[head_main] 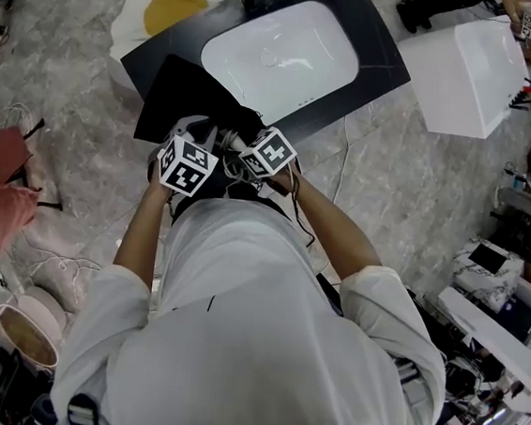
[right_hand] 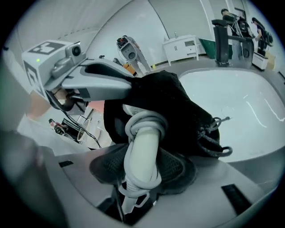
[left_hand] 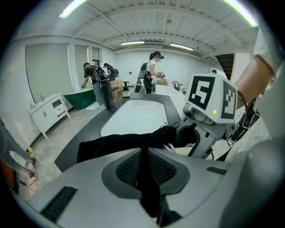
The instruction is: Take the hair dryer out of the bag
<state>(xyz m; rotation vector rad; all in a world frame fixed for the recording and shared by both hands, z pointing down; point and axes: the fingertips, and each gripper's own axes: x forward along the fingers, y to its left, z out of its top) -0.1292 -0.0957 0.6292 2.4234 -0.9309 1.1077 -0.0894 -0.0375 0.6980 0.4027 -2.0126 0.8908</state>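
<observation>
A black drawstring bag (head_main: 188, 95) lies on the dark counter (head_main: 381, 54) in front of the white basin (head_main: 282, 53). My left gripper (left_hand: 144, 167) is shut on a fold of the bag's black cloth (left_hand: 116, 144) near its mouth. The white hair dryer's handle (right_hand: 143, 147), with its pale cord wound round it, sticks out of the bag (right_hand: 178, 107). My right gripper (right_hand: 142, 167) is shut on that handle. The dryer's head is hidden inside the bag. In the head view both marker cubes sit close together at the counter's near edge.
A black tap (right_hand: 222, 40) stands at the basin's far end. A white cabinet (head_main: 469, 73) is to the right of the counter, and a white tub with a yellow patch (head_main: 174, 9) to its left. Several people (left_hand: 149, 75) work at the back of the room.
</observation>
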